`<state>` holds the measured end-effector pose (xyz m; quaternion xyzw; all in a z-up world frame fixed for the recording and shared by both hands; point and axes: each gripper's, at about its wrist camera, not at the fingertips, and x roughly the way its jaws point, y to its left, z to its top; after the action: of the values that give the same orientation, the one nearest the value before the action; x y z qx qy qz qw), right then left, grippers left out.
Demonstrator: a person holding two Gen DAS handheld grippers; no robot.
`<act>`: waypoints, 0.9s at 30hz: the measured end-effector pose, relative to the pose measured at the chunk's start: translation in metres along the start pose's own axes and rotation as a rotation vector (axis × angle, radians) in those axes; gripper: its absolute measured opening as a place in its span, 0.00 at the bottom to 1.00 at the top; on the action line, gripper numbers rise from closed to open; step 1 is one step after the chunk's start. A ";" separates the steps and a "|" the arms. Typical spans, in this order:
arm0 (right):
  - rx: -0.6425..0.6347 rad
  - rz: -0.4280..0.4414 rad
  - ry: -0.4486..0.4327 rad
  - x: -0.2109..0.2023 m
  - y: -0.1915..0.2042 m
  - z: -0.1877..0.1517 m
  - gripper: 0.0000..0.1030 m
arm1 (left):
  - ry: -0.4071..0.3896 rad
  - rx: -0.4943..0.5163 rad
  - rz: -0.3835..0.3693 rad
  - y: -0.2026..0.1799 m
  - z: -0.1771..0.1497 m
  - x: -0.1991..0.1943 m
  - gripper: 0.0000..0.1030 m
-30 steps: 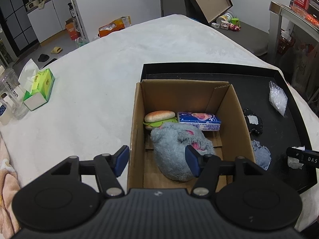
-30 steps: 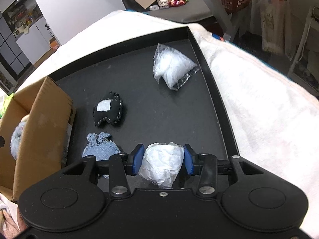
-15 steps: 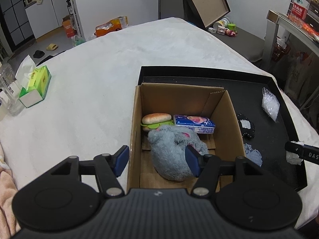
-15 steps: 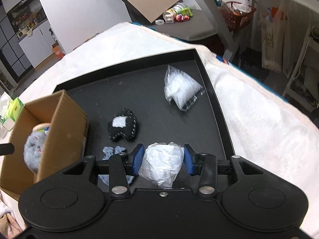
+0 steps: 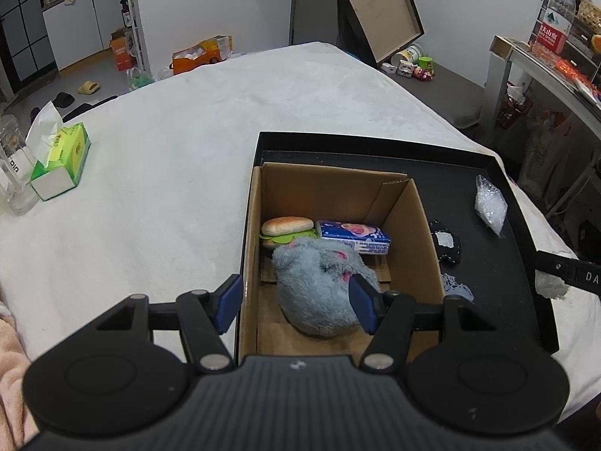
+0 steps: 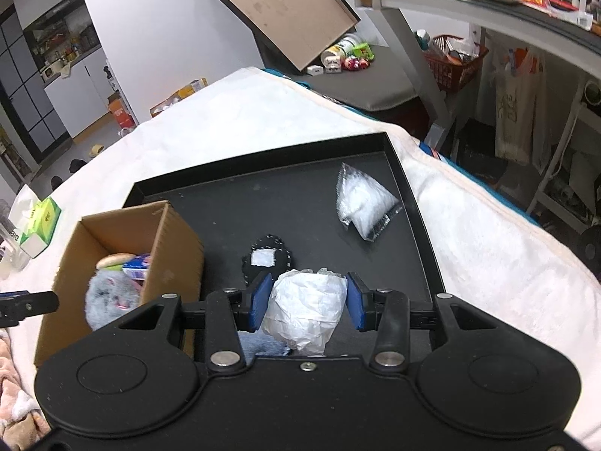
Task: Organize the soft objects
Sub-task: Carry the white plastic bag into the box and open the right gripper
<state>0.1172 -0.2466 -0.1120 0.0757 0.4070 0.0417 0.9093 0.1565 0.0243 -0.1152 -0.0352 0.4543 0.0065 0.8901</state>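
Note:
A cardboard box stands on the left of a black tray. It holds a grey plush, a soft burger and a blue tissue pack. My left gripper is open and empty above the box's near left wall. My right gripper is shut on a crumpled white plastic wad, held above the tray's near part. On the tray lie a black pouch, a clear bag of white stuffing and a blue cloth.
The tray sits on a white blanket. A green tissue box and a glass jar stand at the far left. A metal shelf rises on the right. A pink towel lies at the near left.
My right gripper has risen and drawn back with the white wad; the tray and box look smaller and further. My left gripper has lifted slightly above the box.

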 end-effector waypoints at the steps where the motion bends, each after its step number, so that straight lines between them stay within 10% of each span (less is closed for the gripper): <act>1: -0.003 0.000 -0.002 -0.002 0.002 0.001 0.41 | 0.000 -0.002 -0.003 0.000 0.000 -0.001 0.59; 27: -0.109 0.092 -0.031 -0.034 0.098 0.013 0.41 | 0.004 -0.050 -0.073 0.028 -0.020 0.001 0.55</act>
<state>0.1029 -0.1562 -0.0611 0.0453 0.3862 0.1046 0.9153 0.1399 0.0512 -0.1294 -0.0740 0.4543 -0.0148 0.8876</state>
